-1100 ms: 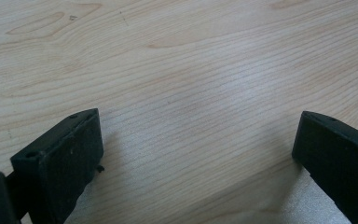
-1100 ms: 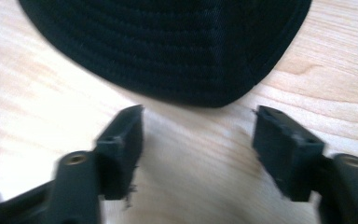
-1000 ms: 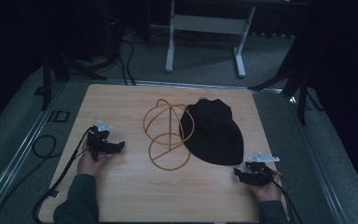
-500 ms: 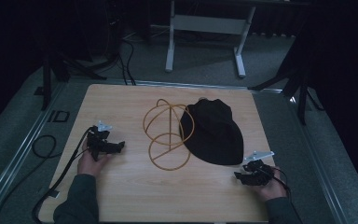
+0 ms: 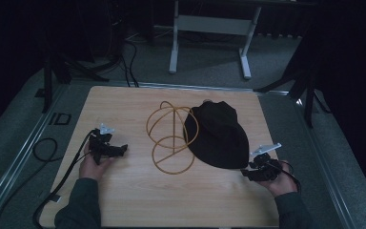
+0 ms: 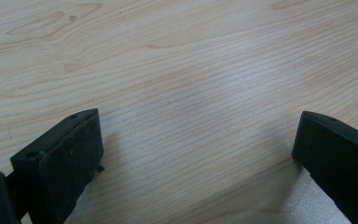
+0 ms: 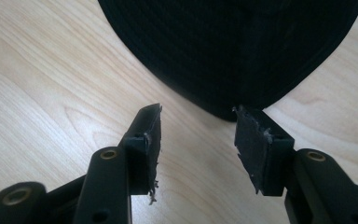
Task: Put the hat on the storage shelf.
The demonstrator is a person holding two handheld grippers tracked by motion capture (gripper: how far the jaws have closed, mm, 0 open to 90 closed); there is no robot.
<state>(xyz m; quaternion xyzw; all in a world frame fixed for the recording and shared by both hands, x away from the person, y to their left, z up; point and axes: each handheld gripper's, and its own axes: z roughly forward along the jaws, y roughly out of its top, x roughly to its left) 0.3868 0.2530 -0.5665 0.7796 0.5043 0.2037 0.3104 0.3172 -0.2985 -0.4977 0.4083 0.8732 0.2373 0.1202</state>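
My right tongs [image 7: 198, 128] have lifted, narrowing but gripping nothing, just near-right of the hat [image 5: 218, 136]; left tongs [image 6: 191, 154] gape empty.

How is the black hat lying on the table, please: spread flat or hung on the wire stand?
Spread flat: the black hat lies on the table, its left edge overlapping the wire stand beside it.

Black tongs [image 5: 244, 172] with brass screws, grey plate, trailing cable; dark green sleeves [image 5: 78, 205].

A black hat [image 5: 219, 136] lies beside a wire stand [image 5: 171, 138] on the wooden table [image 5: 124, 200], tongs at either side.
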